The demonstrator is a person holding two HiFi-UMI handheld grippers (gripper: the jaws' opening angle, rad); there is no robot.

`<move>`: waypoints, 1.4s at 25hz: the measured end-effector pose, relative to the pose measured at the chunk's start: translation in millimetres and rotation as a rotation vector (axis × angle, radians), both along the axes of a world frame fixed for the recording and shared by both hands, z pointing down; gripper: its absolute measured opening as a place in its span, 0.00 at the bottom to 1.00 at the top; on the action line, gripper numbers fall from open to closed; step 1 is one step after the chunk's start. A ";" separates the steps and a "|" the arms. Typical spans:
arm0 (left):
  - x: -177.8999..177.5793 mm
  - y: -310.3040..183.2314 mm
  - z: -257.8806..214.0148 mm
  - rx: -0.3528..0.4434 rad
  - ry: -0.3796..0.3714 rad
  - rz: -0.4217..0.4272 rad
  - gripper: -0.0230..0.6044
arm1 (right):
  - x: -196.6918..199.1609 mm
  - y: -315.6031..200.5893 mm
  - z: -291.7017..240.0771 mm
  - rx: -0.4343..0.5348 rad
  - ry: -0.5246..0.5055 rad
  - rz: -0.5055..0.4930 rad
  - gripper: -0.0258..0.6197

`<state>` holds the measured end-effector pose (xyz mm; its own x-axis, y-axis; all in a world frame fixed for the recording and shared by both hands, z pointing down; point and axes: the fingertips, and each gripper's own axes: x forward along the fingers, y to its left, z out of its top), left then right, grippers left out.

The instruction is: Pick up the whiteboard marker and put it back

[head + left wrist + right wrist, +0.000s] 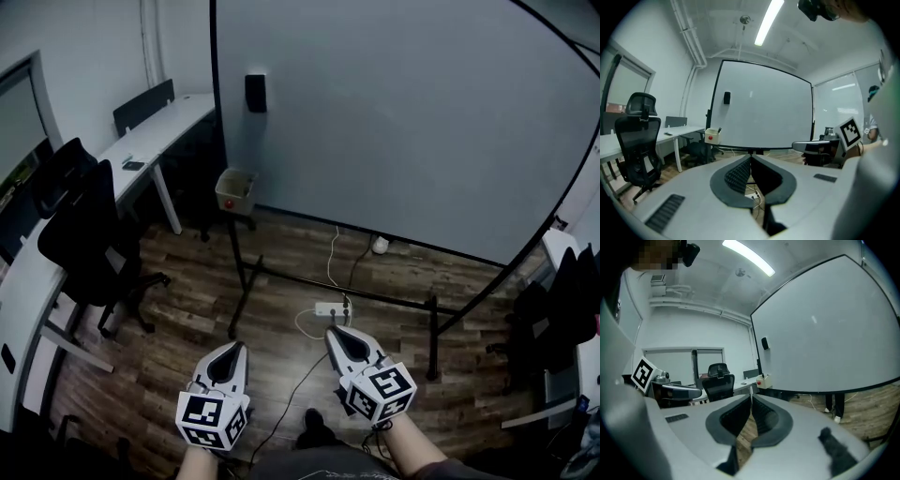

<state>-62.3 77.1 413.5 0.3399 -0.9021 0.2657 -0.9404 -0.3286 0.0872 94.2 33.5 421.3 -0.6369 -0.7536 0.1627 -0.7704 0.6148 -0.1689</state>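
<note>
Grey left gripper (238,347) closed, empty | right gripper (331,332) closed, empty | whiteboard (403,122) ahead

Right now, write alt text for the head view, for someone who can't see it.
The left gripper and right gripper, fingers shut and empty, are held low over a wood floor, facing a large whiteboard on a stand. A small box sits at the board's lower left corner; a black office chair and white desk stand at left.

Pretty dim, greyish footage, lit by a ceiling tube light (768,22) that blows out in both gripper views, which are heavily fisheye with black corners, and the head view's floor (192,286) looks murky.
</note>
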 end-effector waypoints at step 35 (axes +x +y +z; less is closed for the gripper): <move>-11.4 -149.1 -5.8 0.030 0.032 -0.131 0.06 | -36.6 -173.3 3.4 0.028 0.012 -0.200 0.08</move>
